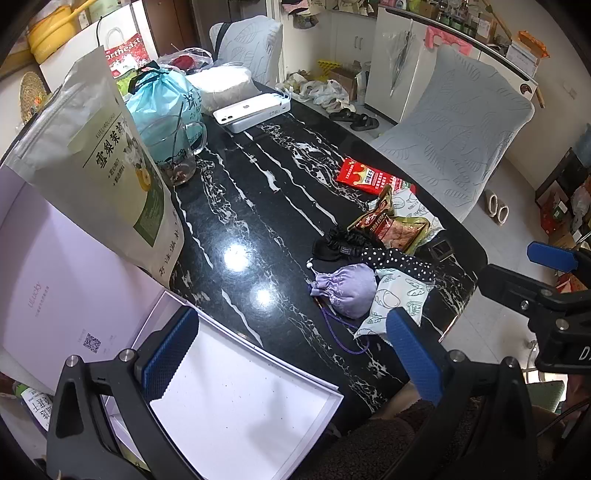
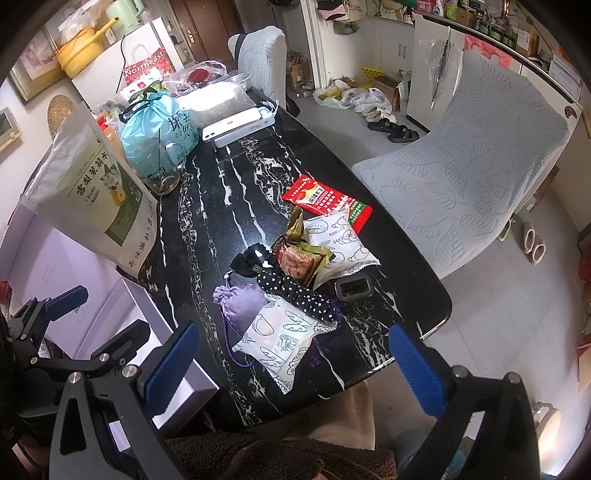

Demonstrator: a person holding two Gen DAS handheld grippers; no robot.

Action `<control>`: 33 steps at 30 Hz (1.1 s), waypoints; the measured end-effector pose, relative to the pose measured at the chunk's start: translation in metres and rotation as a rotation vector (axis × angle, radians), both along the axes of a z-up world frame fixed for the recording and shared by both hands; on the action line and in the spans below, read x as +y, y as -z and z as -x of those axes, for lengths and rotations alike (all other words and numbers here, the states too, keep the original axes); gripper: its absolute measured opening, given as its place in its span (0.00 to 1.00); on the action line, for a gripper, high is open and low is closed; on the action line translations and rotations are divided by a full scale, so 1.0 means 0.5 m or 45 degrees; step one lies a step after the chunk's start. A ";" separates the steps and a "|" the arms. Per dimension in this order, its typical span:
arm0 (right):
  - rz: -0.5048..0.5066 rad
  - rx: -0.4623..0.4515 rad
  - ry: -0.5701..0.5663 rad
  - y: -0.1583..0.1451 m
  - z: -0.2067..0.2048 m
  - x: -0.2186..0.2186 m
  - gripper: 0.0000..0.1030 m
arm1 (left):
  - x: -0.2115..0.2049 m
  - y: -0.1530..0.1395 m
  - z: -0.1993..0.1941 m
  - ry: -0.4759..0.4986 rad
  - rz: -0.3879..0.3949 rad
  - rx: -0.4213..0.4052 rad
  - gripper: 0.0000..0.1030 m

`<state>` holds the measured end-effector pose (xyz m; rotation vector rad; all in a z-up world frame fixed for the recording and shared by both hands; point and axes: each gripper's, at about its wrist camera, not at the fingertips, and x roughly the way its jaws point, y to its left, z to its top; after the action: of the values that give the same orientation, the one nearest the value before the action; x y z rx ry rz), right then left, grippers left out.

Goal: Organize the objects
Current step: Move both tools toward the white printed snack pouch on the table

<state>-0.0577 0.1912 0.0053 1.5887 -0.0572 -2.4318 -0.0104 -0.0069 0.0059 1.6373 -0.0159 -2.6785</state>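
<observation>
Glossy marble table (image 1: 258, 206), satin pouch (image 1: 351, 291)

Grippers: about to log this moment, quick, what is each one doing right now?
Left gripper: open, holding nothing, over the white box.
Right gripper: open, holding nothing, above the white snack packet.

Black marble-veined desk (image 1: 266, 206), glossy, two lamp glares on top. Two chairs (image 2: 476, 177) in pale leaf-embossed covers, one at far end, one at right side. Grey tiled floor (image 2: 332, 122); slippers (image 1: 354, 118) and plastic bags near white cabinets (image 1: 347, 40). Brown door (image 2: 207, 22) at back. Cluttered counter (image 2: 517, 44) along right wall.
</observation>
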 end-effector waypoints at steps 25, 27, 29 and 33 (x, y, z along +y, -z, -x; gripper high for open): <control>0.002 0.011 0.008 -0.003 -0.001 0.012 1.00 | 0.004 0.008 0.004 -0.025 0.002 -0.010 0.99; 0.002 0.011 0.007 -0.003 -0.003 0.016 1.00 | 0.008 0.008 0.002 -0.027 0.002 -0.011 0.99; 0.001 0.012 0.003 -0.006 -0.002 0.020 1.00 | 0.015 0.011 0.002 -0.029 0.000 -0.014 0.99; -0.001 0.010 -0.007 -0.009 0.008 0.030 1.00 | 0.028 0.012 0.003 -0.044 -0.008 -0.019 0.99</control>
<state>-0.0615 0.2061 0.0100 1.5771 -0.0500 -2.4342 -0.0121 0.0073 -0.0001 1.6436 0.0202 -2.6436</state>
